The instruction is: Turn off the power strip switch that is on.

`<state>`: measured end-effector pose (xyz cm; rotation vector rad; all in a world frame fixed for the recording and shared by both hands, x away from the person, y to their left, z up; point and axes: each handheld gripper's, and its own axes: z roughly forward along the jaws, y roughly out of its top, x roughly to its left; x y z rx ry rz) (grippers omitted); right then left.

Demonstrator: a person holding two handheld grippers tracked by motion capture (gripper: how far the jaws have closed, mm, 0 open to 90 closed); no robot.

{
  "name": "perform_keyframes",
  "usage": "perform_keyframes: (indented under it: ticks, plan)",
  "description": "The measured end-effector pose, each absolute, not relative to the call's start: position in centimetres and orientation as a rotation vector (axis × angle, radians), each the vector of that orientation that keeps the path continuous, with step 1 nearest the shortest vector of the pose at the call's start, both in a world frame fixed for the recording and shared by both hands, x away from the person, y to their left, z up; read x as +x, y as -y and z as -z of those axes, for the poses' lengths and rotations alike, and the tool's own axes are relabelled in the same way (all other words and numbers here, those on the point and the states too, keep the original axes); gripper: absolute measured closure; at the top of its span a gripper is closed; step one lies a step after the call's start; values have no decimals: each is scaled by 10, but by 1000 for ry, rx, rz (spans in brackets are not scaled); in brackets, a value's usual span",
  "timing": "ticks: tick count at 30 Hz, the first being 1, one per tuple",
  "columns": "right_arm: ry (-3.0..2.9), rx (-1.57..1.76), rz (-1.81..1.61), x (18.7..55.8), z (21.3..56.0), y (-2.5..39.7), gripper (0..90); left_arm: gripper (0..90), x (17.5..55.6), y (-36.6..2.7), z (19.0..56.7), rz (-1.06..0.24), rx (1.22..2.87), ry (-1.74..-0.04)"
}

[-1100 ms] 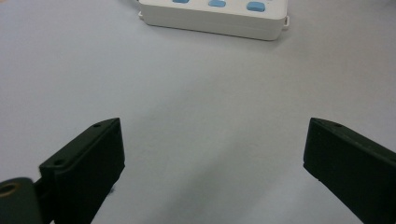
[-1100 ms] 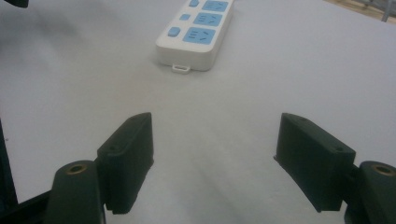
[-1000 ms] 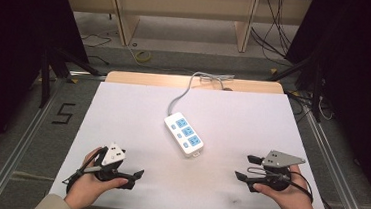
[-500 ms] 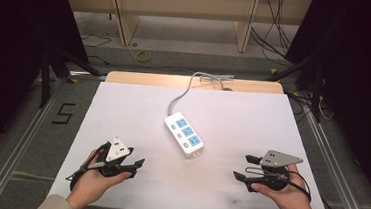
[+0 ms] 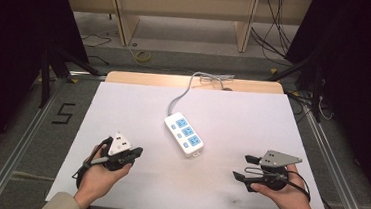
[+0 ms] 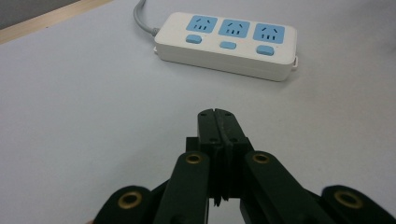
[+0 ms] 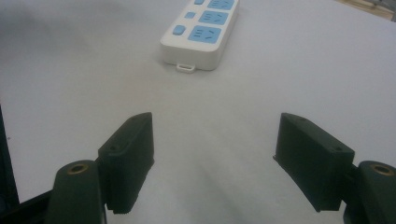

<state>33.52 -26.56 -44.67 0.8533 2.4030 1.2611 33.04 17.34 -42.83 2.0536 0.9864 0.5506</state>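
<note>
The power strip (image 5: 183, 134) lies mid-table, well apart from the clenched left gripper (image 6: 218, 115) and the released right gripper (image 7: 212, 154); rigid, smooth, probably light, it is best gripped across its narrow sides.

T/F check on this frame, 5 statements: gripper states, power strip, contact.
1. The left gripper has its jaws pressed together. True.
2. The right gripper is shut. False: its jaws stand wide apart with bare table between them.
3. The power strip has three blue sockets. True.
4. A plug sits in one of the sockets. False: all three sockets are free; the grey cable only leaves the strip's far end.
5. The left gripper touches the power strip. False: the white table shows between them in the high view and the left gripper view.
</note>
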Motion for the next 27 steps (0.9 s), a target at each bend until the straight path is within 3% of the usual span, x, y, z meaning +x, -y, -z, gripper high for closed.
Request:
perform_keyframes:
  ticks: [27]
  plan:
    - [-2407,851,-1261,335,447,265,291,898,347,-160,424,-533,2106,-974]
